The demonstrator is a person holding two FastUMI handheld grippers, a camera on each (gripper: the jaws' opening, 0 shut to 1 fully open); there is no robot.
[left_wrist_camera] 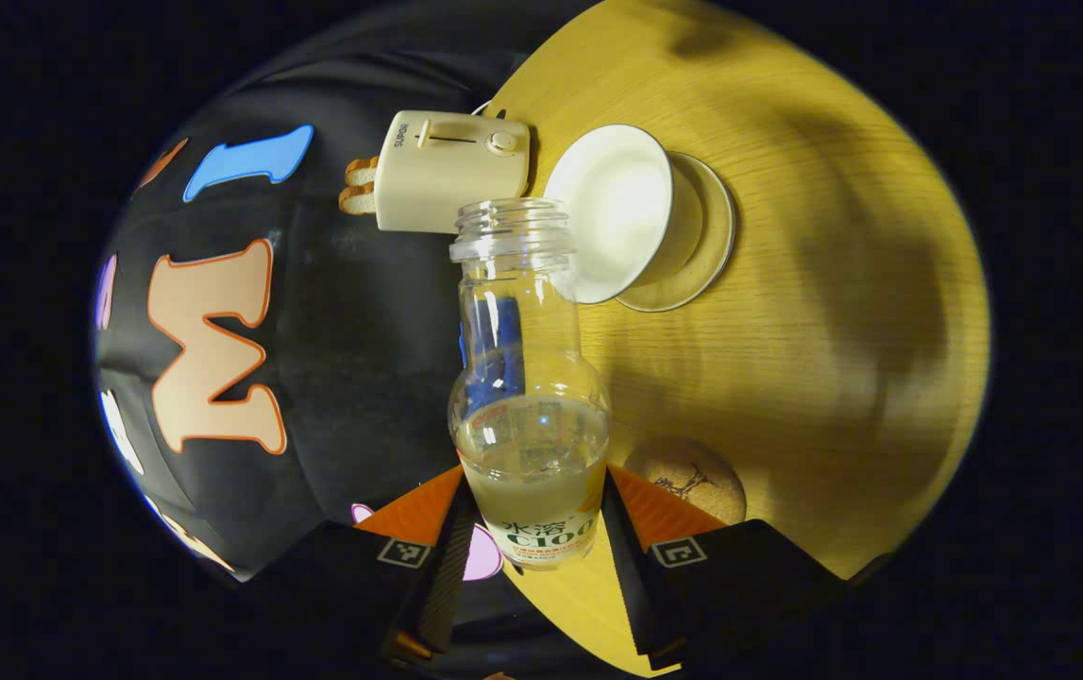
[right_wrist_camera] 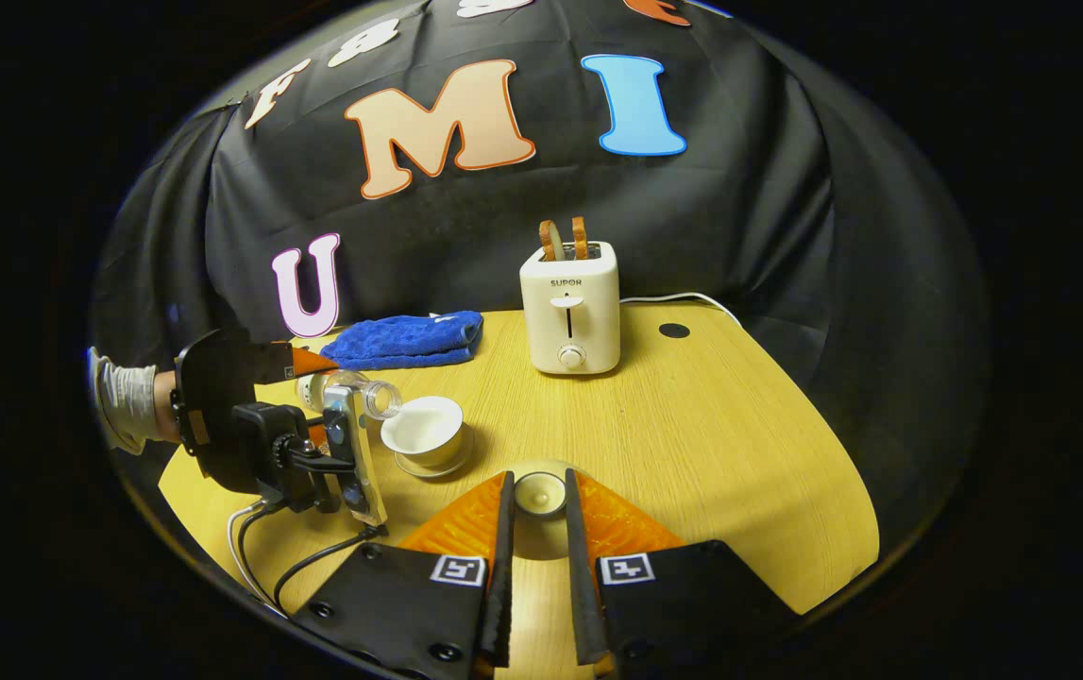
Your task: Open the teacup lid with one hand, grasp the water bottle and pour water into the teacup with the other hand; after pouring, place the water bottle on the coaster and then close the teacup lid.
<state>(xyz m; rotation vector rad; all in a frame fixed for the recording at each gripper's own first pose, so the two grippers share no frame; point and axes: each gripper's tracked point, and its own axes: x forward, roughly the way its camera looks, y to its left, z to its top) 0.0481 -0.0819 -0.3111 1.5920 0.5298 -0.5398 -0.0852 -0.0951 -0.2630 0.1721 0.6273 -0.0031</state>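
1. Right now, low in the middle of the left gripper view, the left gripper is clamped on the water bottle, one finger on each side.
2. Just past it, the bottle is tipped, and its open mouth sits by the rim of the teacup in the upper middle. I cannot see water falling.
3. Low right of the bottle, the round coaster lies bare on the table.
4. Low in the right gripper view, the right gripper pinches the teacup lid, held away from the cup.
5. Farther back stand a toaster and a blue cloth.
6. So I think the lid is off and pouring is on. Parking the bottle and closing the cup are left.
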